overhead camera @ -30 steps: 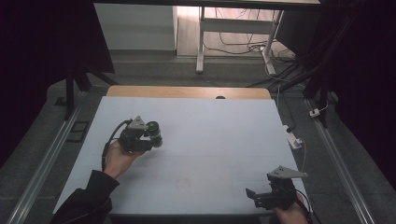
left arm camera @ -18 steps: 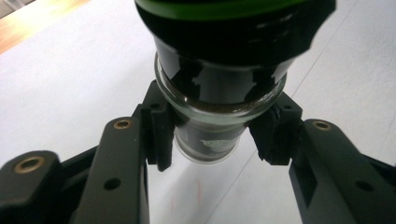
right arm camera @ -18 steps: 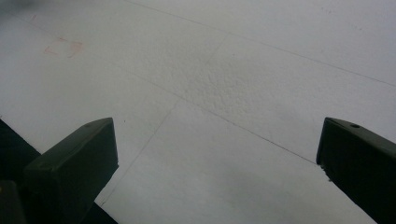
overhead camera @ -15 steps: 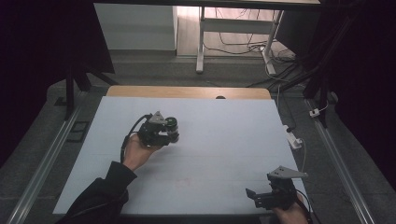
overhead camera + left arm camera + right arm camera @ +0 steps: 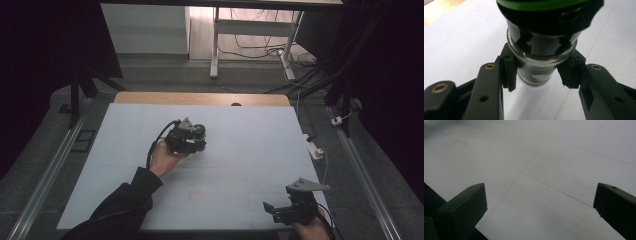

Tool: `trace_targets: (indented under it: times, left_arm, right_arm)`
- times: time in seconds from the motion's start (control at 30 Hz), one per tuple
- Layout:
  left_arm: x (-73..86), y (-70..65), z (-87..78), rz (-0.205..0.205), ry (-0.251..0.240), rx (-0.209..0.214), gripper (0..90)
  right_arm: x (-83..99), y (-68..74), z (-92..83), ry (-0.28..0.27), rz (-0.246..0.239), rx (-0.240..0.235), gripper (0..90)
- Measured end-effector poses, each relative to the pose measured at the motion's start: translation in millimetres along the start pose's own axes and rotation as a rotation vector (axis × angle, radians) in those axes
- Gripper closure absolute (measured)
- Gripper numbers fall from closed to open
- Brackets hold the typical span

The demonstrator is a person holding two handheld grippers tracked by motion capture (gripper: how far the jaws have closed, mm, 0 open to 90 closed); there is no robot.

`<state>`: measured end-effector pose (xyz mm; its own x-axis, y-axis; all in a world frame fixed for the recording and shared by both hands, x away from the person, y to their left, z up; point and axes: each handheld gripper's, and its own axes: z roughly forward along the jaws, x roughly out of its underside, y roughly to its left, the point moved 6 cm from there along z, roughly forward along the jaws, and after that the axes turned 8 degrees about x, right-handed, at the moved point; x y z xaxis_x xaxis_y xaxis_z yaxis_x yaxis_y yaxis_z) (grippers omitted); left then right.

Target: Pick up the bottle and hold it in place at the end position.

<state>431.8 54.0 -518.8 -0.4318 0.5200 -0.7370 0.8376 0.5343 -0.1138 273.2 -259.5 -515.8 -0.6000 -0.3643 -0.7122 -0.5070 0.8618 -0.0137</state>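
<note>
The dark glass jar with a green lid (image 5: 541,47), clenched at its neck between the left gripper's (image 5: 192,137) fingers, has travelled toward the middle of the white desk (image 5: 250,150), so placing seems near, while the right gripper's (image 5: 280,212) fingers stay released.

A: What is standing in the way on the white table (image 5: 235,165)?

B: Very little. The left gripper (image 5: 192,139) is hanging over the middle-left, clamping a dark jar with a green lid (image 5: 541,47), so that patch is taken.

A: And the right side?

B: The right gripper (image 5: 281,213) is sitting at the near right corner, jaws spread wide over bare surface. Between the two, and along the far wooden edge (image 5: 200,98), open table is lying free for passing.
</note>
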Motion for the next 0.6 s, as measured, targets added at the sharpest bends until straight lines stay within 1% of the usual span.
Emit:
trace_targets:
  times: [0.17,0.33,0.47,0.6]
  left_arm:
    - [0.5,1.0,11.6,0.004,0.005,-0.004,53.2]
    - [1.8,4.3,19.6,0.004,0.004,-0.013,53.2]
    - [4.3,7.6,23.4,-0.008,0.001,-0.019,53.2]
    - [7.5,11.2,26.1,-0.028,-0.006,-0.013,53.2]
  right_arm:
    - [0.6,0.7,-0.5,0.002,-0.001,-0.001,0.0]
    - [1.4,0.1,-1.4,-0.001,-0.002,-0.001,0.0]
    - [1.5,-0.1,-2.0,-0.003,0.000,0.000,0.0]
    - [1.4,0.2,-1.9,-0.002,-0.001,-0.001,0.0]
